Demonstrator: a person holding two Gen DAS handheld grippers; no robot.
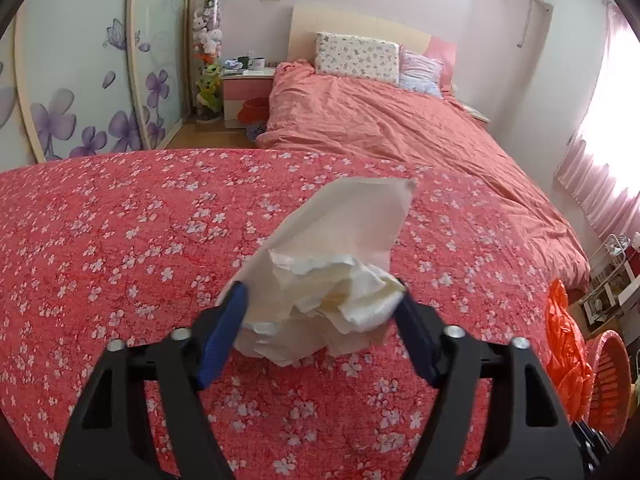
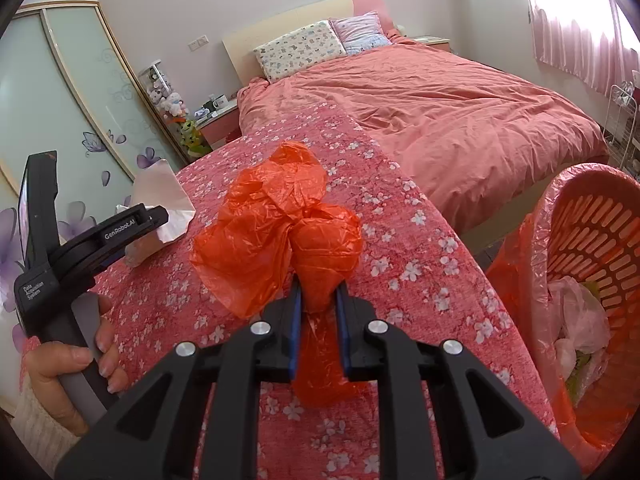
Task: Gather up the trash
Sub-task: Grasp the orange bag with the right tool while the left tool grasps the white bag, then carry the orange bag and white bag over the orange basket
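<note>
— Jaws first: are we gripping anything on the left?
— We are clamping the left gripper (image 1: 320,300) on the crumpled tissue (image 1: 320,280) over the floral bedspread (image 1: 120,240); the right gripper (image 2: 320,312) is pinching the orange plastic bag (image 2: 280,220); the orange basket (image 2: 592,232) is sitting beside the bed.

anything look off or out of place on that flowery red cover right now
Only the trash itself: a crumpled white tissue wad sits on the floral cover between the left gripper fingers, and the right gripper pinches a scrunched orange plastic bag. The orange basket leans tilted beside the cover.
</note>
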